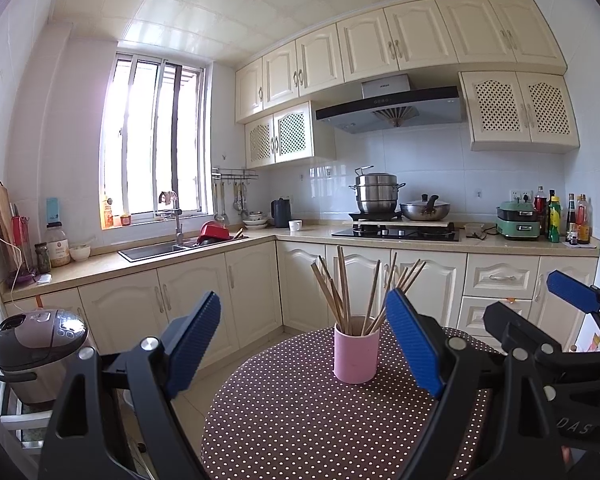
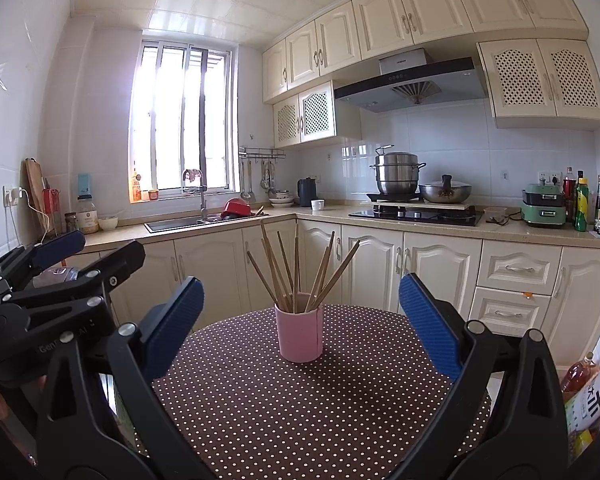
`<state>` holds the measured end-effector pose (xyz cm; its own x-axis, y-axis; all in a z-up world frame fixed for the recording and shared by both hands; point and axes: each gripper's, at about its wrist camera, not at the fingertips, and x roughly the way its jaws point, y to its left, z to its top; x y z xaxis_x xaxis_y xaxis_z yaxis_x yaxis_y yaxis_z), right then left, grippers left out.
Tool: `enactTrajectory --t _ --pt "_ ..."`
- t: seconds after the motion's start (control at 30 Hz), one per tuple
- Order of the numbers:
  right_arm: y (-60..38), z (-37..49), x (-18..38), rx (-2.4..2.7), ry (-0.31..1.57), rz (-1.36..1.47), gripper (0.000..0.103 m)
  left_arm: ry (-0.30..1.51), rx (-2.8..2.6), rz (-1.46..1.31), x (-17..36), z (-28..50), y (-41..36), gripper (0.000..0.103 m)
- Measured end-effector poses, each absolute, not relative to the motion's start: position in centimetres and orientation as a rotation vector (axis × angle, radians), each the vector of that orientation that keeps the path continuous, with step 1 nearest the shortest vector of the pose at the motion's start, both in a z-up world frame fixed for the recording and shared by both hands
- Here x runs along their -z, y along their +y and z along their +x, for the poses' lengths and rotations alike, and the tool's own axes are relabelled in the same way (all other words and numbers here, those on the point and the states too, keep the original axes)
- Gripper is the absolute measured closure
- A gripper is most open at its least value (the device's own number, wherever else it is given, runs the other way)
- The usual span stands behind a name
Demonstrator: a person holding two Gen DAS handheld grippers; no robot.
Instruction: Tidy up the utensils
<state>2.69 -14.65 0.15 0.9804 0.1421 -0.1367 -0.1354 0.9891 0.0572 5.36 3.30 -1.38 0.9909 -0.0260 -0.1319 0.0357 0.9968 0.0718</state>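
Note:
A pink cup (image 1: 356, 354) stands upright on a round table with a brown polka-dot cloth (image 1: 292, 420). Several wooden chopsticks (image 1: 342, 288) fan out of it. My left gripper (image 1: 304, 308) is held level in front of the cup, open and empty, blue pads wide apart. In the right wrist view the same pink cup (image 2: 299, 333) and chopsticks (image 2: 296, 268) sit on the polka-dot table (image 2: 308, 412) ahead of my right gripper (image 2: 302, 292), which is also open with nothing between its fingers. Each gripper shows at the edge of the other's view.
A rice cooker (image 1: 36, 350) stands low at the left. Cream kitchen cabinets (image 1: 252, 292) run behind the table, with a sink (image 1: 156, 250) and a stove with pots (image 1: 396, 232) on the counter. Bottles and bags (image 2: 592, 392) sit low at the right.

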Motion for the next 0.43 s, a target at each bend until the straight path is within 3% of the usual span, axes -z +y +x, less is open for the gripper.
enactTrajectory --t 0.43 --pt "-15.3 5.7 1.6 -0.137 0.202 0.063 0.007 0.200 0.030 0.081 3.1 8.6 2.5 0.020"
